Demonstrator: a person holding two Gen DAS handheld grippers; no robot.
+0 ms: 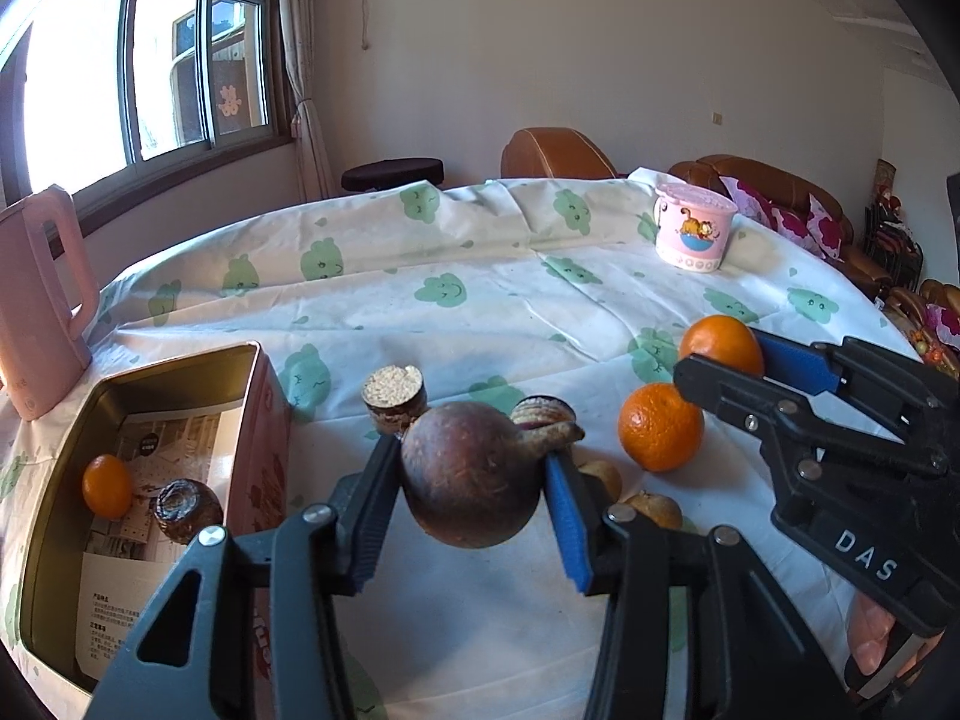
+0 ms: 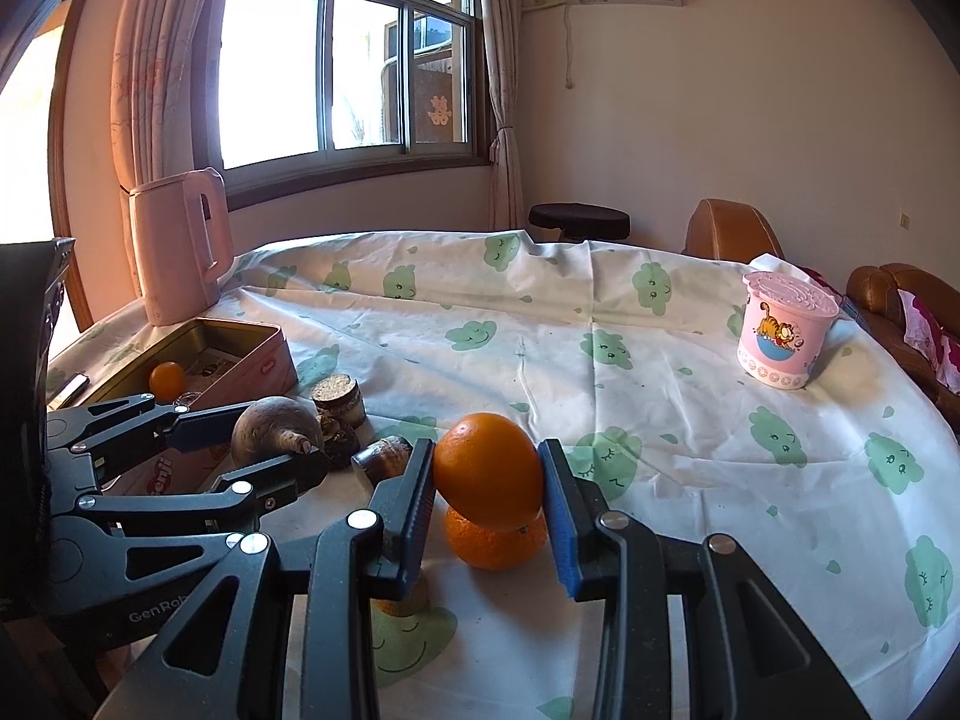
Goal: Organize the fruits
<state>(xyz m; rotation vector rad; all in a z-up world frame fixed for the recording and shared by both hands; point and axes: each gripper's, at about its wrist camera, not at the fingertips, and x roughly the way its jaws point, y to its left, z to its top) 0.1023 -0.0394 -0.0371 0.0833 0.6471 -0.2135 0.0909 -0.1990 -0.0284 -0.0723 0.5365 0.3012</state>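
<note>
My left gripper pinches a brown round fruit. My right gripper clamps an orange, above another orange.

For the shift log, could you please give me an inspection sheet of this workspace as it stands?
Surface: tablecloth, white with green cloud faces, creased.
Job's things: tin open, holding a small orange and a dark fruit; brown fruit in the left gripper; orange in the right gripper, above a second orange on the cloth; a few more brown fruits between tin and oranges.
Clutter: pink kettle behind the tin; pink cup far right.
Grippers: left gripper shut on the brown fruit; right gripper shut on the orange.
Cables: nothing seen.
Surroundings: window, curtains, sofa, stool.
</note>
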